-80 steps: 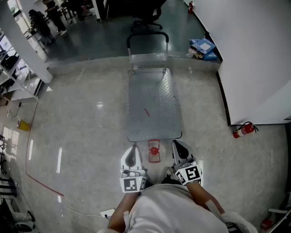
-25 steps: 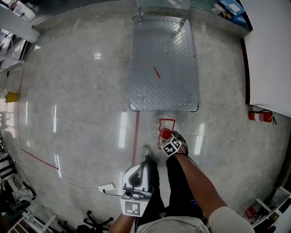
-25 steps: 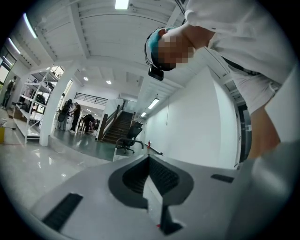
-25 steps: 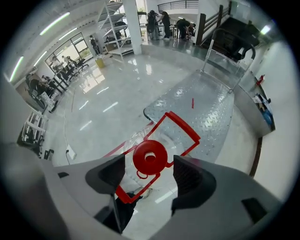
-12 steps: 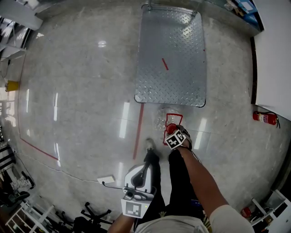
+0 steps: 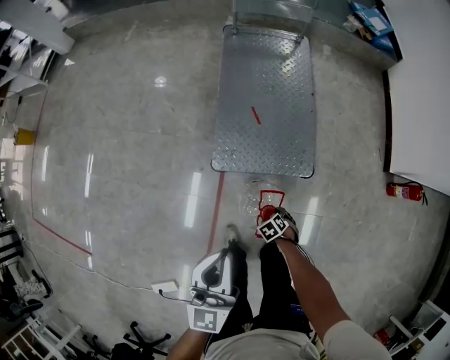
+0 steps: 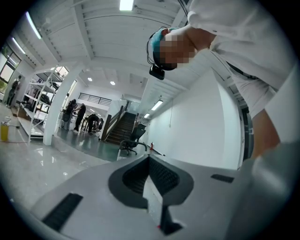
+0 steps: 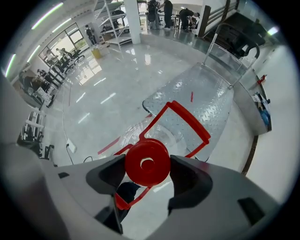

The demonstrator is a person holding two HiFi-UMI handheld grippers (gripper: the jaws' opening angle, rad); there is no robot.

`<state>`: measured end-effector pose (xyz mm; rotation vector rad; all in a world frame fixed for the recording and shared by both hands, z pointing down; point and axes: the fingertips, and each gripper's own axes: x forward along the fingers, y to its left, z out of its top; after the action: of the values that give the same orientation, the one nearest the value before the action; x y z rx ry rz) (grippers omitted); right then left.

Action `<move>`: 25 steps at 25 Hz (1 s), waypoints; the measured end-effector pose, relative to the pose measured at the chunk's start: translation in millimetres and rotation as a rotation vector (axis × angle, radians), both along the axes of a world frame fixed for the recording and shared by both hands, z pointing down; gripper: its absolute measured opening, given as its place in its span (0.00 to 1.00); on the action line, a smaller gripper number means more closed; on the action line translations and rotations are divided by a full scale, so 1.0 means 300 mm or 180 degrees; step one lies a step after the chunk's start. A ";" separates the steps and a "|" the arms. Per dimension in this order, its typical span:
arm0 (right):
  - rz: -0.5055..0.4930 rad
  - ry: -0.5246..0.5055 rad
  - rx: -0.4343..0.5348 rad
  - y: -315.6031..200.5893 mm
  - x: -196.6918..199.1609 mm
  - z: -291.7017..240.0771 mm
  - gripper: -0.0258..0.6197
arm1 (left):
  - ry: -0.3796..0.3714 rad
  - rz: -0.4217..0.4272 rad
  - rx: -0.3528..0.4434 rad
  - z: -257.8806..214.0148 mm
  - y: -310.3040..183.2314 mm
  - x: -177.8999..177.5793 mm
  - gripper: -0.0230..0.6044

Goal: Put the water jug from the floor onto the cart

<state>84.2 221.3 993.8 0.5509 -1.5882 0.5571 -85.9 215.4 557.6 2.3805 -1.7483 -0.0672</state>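
The water jug [image 6: 252, 198] is clear plastic with a red cap [image 8: 146, 162] and a red carry handle [image 8: 188, 121]. It stands on the floor just in front of the near end of the steel cart [image 6: 264, 98]. My right gripper [image 6: 270, 216] is down on the jug's top, its jaws pressed against both sides of the cap [image 6: 266, 211]. My left gripper [image 6: 225, 253] is held back near the person's legs, away from the jug. In the left gripper view it [image 7: 152, 187] points up at the room, jaws together, holding nothing.
The cart's push handle [image 6: 271, 10] is at its far end, and a short red mark [image 6: 255, 114] lies on the deck. A fire extinguisher [image 6: 402, 190] lies by the right wall. A red tape line [image 6: 218, 211] crosses the floor, and a white box with a cable [image 6: 165, 287] lies at lower left.
At first both grippers flanked the jug. Since then the right gripper has come down onto the cap and the left has drawn back. Over the last second they barely move.
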 end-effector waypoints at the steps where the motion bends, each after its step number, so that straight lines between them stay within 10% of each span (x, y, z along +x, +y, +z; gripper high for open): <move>1: 0.0017 0.0006 -0.0014 0.004 0.004 -0.037 0.51 | 0.0015 -0.0004 0.0024 -0.023 -0.004 -0.005 0.04; 10: 0.0334 -0.0059 -0.0025 -0.014 -0.020 -0.400 0.51 | 0.0282 0.0099 0.0346 -0.235 -0.028 -0.083 0.04; 25: 0.0181 -0.0244 0.0291 -0.475 -0.004 -0.707 0.51 | 0.0063 0.0128 0.0719 -0.392 -0.382 -0.037 0.04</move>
<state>83.0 78.7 781.7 0.6518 -1.6812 0.5557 -97.0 100.8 440.1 2.5589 -1.7672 -0.2966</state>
